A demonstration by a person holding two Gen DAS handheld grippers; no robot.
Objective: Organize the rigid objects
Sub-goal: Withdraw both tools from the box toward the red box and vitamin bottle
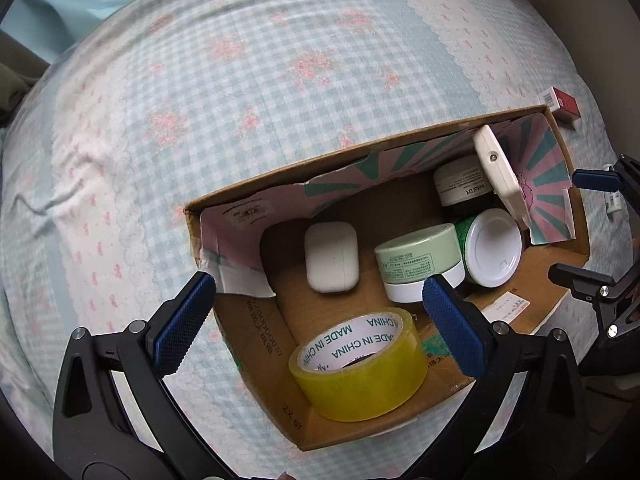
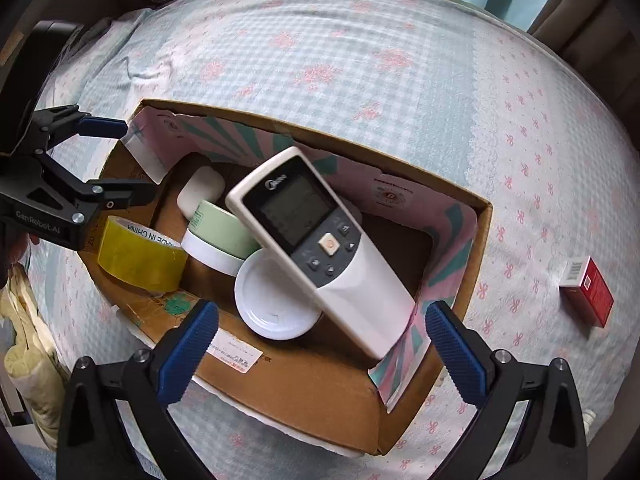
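Your left hand-held gripper (image 1: 316,320) hangs over the cardboard box (image 1: 256,344) with its blue pads spread wide apart and nothing between them; your right hand-held gripper (image 2: 320,340) is likewise spread and empty, poised above the box's near wall. The box lies on the bed (image 1: 240,80), on a checked sheet with pink flowers. Inside it you have a roll of yellow tape (image 1: 358,364) lying near one end, a white earbud case (image 1: 331,257) flat on the floor of the box, a pale green jar (image 1: 420,260) on its side beside a jar with a white lid (image 1: 494,252), and a dark jar (image 1: 462,186) behind them. A white remote control (image 2: 316,240) leans tilted across the white lid, its lower end against the box's end wall. Outside the box, a small red carton (image 2: 590,290) lies on the bed, apart from the box's end.
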